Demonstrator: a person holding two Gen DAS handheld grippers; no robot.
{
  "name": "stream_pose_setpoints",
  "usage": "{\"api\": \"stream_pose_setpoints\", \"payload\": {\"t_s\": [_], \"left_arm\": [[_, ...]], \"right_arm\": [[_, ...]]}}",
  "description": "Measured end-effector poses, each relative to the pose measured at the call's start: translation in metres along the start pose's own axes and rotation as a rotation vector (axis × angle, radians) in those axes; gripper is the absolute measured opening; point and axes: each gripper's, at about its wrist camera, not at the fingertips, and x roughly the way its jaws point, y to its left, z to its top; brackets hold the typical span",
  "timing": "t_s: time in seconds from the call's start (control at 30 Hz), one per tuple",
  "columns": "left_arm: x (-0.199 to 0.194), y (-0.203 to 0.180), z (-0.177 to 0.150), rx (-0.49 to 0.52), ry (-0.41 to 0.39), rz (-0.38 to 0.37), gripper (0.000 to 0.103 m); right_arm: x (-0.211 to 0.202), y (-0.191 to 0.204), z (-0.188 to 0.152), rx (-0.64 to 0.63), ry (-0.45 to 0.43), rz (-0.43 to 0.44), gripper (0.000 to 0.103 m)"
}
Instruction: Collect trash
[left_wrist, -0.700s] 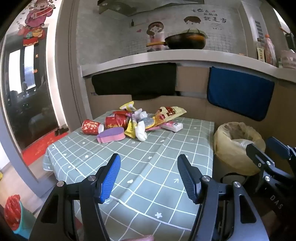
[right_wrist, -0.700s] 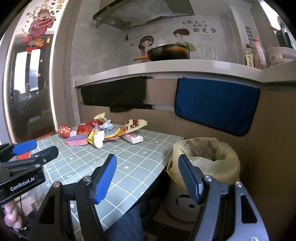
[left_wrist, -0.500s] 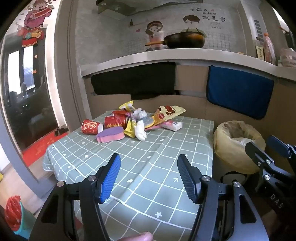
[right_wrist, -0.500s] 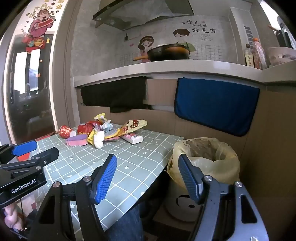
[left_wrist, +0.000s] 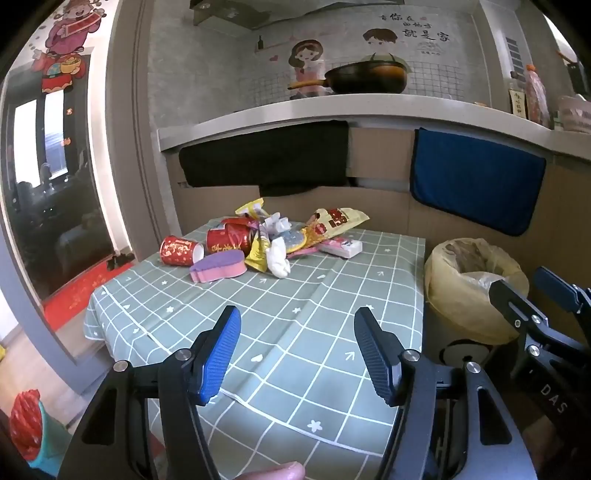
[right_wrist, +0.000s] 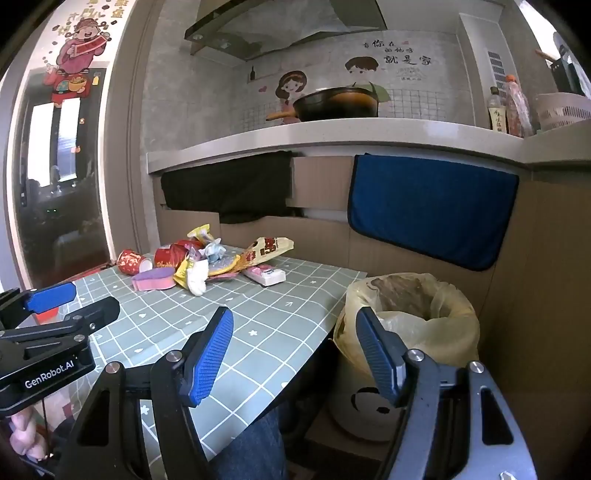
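A heap of trash lies at the far side of the green checked table (left_wrist: 295, 317): a red paper cup (left_wrist: 180, 251) on its side, a red can (left_wrist: 231, 238), a purple and pink sponge (left_wrist: 218, 266), a crumpled white tissue (left_wrist: 279, 256), yellow snack bags (left_wrist: 338, 221) and a white packet (left_wrist: 341, 248). The heap also shows in the right wrist view (right_wrist: 207, 264). My left gripper (left_wrist: 297, 350) is open and empty above the table's near part. My right gripper (right_wrist: 295, 350) is open and empty over the table's right edge, beside the bin (right_wrist: 410, 317).
The bin, lined with a yellow bag (left_wrist: 469, 280), stands on the floor right of the table. A counter (left_wrist: 332, 107) with a wok (left_wrist: 365, 75) runs behind. A blue towel (left_wrist: 476, 192) and a black cloth (left_wrist: 266, 158) hang below it.
Both grippers have shifted only slightly; the view has barely changed. Nothing was picked up or moved.
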Motion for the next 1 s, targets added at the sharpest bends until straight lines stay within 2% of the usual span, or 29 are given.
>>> {"api": "stream_pose_setpoints", "payload": {"t_s": [1.0], "left_arm": [[0.0002, 0.0003, -0.0008, 0.001, 0.003, -0.001, 0.064]], "right_arm": [[0.0019, -0.0051, 0.0007, 0.025, -0.002, 0.001, 0.067]]}}
